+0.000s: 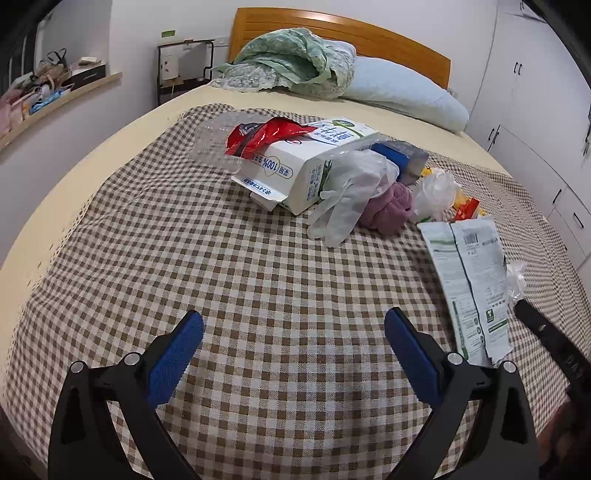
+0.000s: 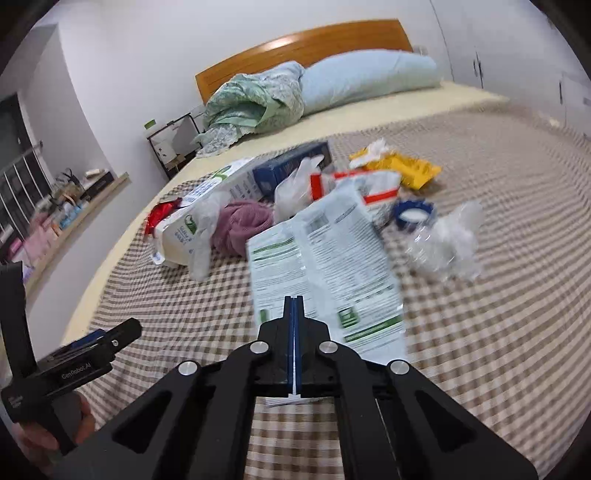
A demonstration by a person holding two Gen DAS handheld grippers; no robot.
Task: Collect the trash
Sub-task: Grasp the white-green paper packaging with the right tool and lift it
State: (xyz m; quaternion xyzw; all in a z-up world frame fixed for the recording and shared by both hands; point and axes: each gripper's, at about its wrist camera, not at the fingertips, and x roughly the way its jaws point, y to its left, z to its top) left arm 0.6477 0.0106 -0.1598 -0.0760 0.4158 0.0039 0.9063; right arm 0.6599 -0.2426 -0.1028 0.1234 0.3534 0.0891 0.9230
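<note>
While trash lies scattered on the checked cloth [image 1: 258,280]:
Left gripper [image 1: 293,332]: spread wide, empty, near edge.
Milk carton [image 1: 295,166]: far left — light, stiff; take by a flap.
Flat wrapper [image 2: 325,273]: right, thin, slippery — pinched at its near edge by the clenched right gripper [image 2: 294,306].

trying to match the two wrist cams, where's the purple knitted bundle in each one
Left wrist view: the purple knitted bundle sits right of centre, just right of the white milk carton.
Right wrist view: the same bundle is left of centre, behind the flat white wrapper clamped in the right gripper.
Shared landmark: the wooden headboard.
</note>
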